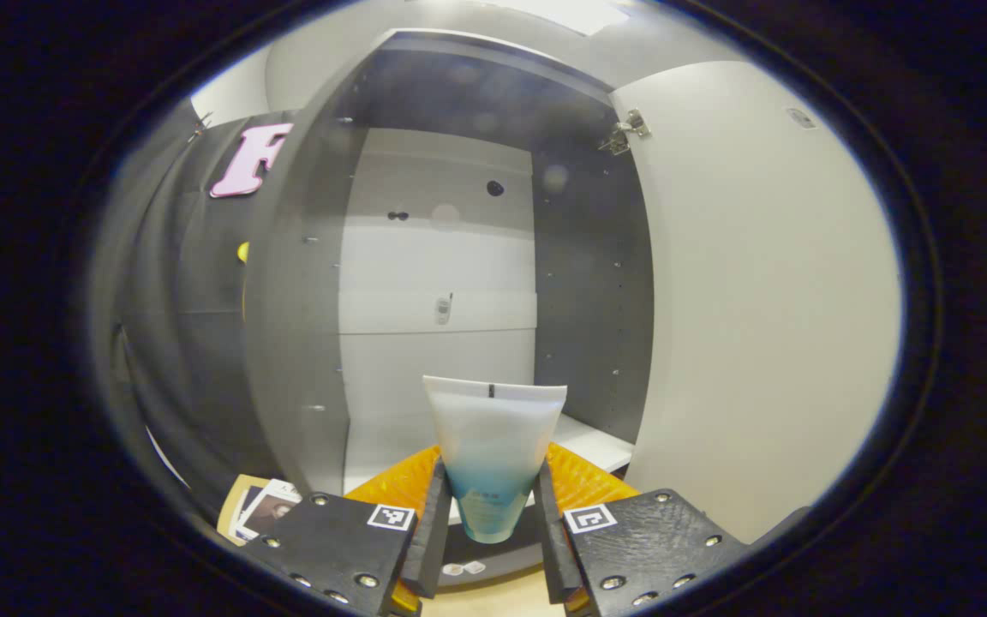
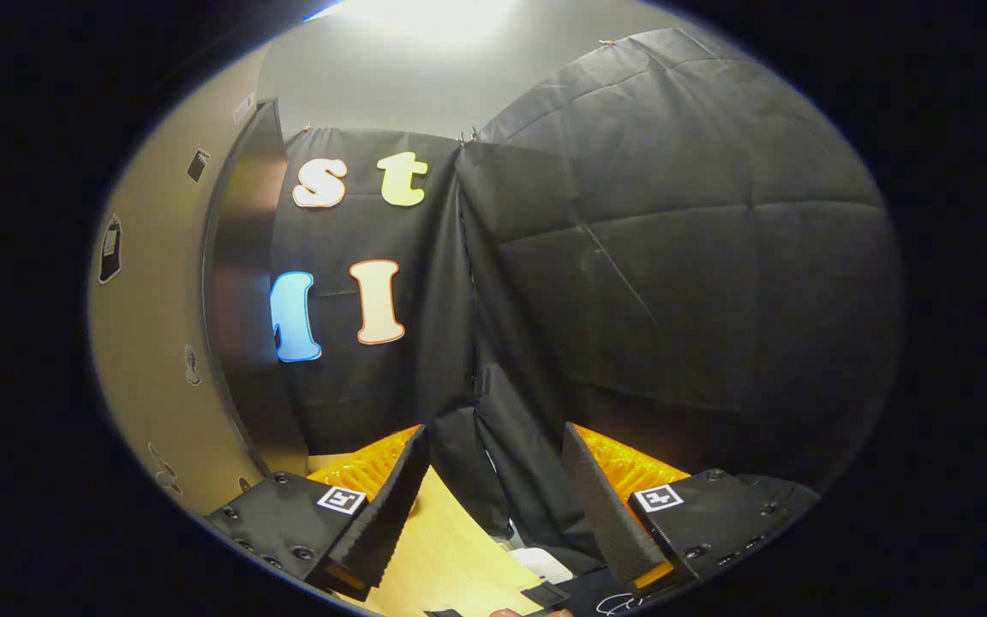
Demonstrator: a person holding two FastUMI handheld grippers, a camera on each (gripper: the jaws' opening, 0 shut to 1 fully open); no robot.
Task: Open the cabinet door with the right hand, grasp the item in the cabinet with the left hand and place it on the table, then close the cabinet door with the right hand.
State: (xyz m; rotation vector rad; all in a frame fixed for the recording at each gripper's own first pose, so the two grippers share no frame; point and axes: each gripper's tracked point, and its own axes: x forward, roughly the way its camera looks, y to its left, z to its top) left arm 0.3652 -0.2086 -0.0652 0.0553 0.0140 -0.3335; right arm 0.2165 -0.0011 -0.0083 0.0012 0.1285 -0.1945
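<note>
Holding the tube upright by its lower body, your left tool is closed on it before the open cabinet. It looks light, soft and slippery; squeeze gently. Your right tool hangs open, empty, beside the door.

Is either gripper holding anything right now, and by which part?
The left gripper pinches the tube near its lower cap end. The right gripper holds nothing.

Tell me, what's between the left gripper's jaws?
A squeeze tube, cap end down, stands between the left gripper's jaws in the left gripper view, and both press its sides. Behind it is the open cabinet, its door swung wide.
</note>
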